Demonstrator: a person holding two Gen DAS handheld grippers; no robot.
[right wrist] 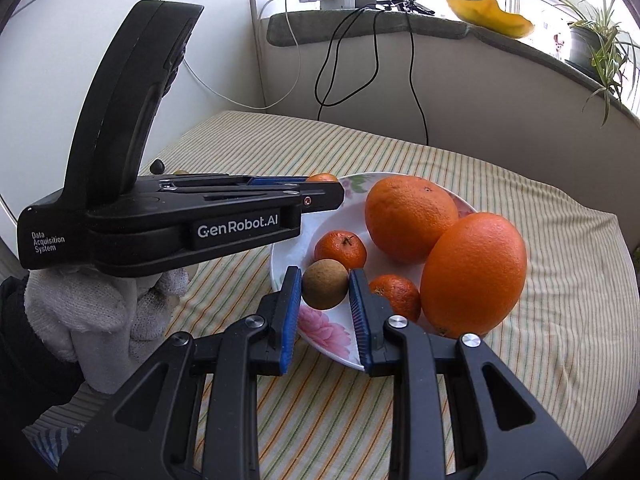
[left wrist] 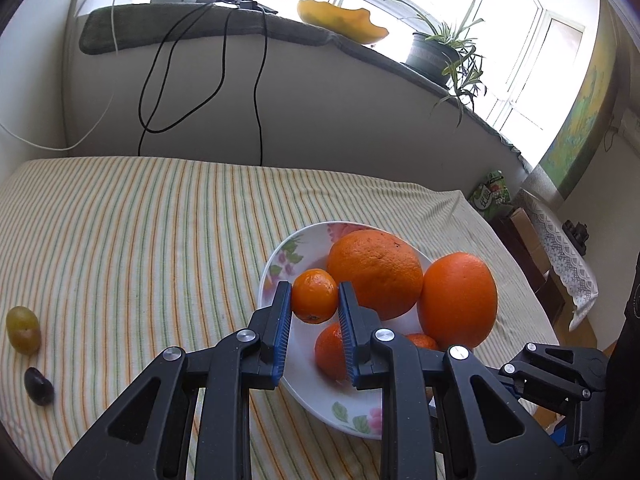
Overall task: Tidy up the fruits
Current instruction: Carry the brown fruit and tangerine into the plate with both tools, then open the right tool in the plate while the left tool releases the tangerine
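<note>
While the left gripper (left wrist: 314, 298) clamps a small mandarin (left wrist: 314, 296) over the flowered plate (left wrist: 280, 258), the right gripper (right wrist: 325, 286) pinches a round brown fruit (right wrist: 325, 284) above the plate's near rim. At 3 o'clock of the brown fruit, a mandarin (right wrist: 396, 295) sits half hidden behind the blue pad. Two large oranges (right wrist: 410, 218) and another mandarin (right wrist: 341, 249) fill the plate. On the striped cloth (left wrist: 140, 232), at 9 o'clock, lie a green grape (left wrist: 23, 330) and a dark one (left wrist: 39, 386), well apart from the plate.
</note>
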